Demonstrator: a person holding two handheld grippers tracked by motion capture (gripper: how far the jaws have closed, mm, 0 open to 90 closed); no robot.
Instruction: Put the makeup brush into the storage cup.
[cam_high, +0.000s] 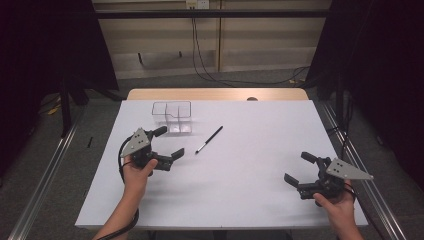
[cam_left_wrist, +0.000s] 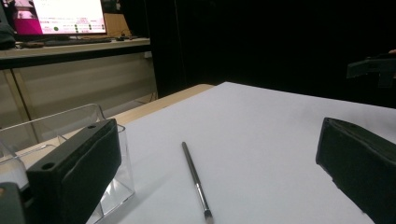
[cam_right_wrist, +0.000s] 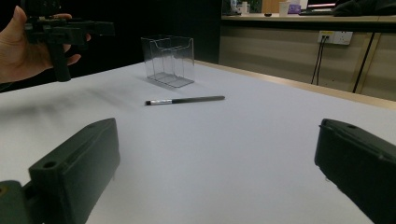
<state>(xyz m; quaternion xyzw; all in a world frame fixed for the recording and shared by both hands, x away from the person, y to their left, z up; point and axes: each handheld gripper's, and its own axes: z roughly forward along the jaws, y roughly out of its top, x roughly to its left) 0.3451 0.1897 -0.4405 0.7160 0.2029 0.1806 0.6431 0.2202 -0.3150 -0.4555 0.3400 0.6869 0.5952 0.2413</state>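
Observation:
A thin black pen-like brush (cam_high: 209, 139) lies on the white table (cam_high: 240, 200), its silver tip toward the near left. The same brush (cam_left_wrist: 196, 182) appears between the jaws in the left gripper view, and farther off as the brush (cam_right_wrist: 184, 100) in the right gripper view. A clear plastic holder (cam_high: 172, 116) with compartments stands behind it; the holder (cam_right_wrist: 169, 60) is upright and empty. My left gripper (cam_high: 170, 142) is open just left of the brush, close to the holder. My right gripper (cam_high: 300, 168) is open at the table's near right with nothing in it.
The table's wooden far edge (cam_high: 217, 94) shows beyond the white surface. Metal rails (cam_high: 42, 175) run along both sides on the floor. Cables (cam_high: 210, 75) hang down the back wall. A lit screen (cam_left_wrist: 67, 16) sits on a far desk.

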